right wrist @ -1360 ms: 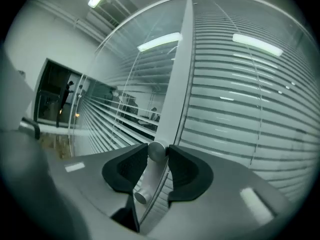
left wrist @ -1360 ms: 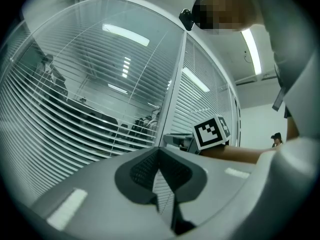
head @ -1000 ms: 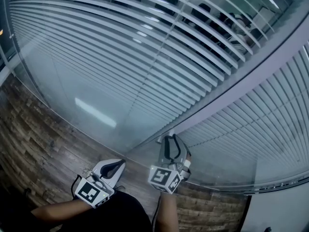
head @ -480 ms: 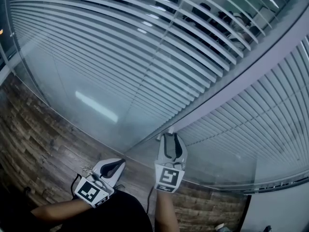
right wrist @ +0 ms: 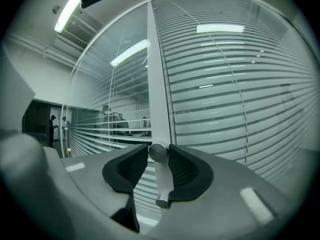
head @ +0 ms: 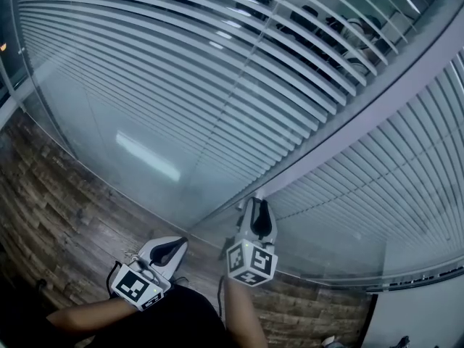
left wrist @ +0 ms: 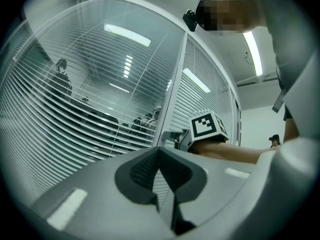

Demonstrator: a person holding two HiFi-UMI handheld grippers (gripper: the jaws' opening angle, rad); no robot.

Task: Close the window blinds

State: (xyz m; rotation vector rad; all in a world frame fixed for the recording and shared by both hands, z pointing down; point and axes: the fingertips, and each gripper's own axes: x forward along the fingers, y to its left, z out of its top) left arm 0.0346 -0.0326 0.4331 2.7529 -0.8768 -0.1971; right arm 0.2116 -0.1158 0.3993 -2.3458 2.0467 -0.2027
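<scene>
Horizontal blinds [head: 181,64] hang behind glass left of a grey frame post [head: 377,100], their slats tilted apart so that seated people show through. A second set of blinds [head: 391,172] to the right has flatter slats. My right gripper [head: 257,205] reaches the foot of the post. In the right gripper view a round metal knob [right wrist: 158,152] with a short rod [right wrist: 163,184] sits between the jaws of the right gripper [right wrist: 158,156], which are closing, and both pads touch it. My left gripper [head: 174,245] hangs low beside it, shut and holding nothing [left wrist: 159,151].
A wood-plank floor [head: 51,201] lies below the glass wall. A white wall [head: 420,317] starts at the lower right. My forearms and dark clothing fill the bottom of the head view. Ceiling lights reflect in the glass [head: 148,156].
The right gripper has rolled about its own axis at the foot of the post, so its marker cube shows different faces. The left gripper has stayed put.
</scene>
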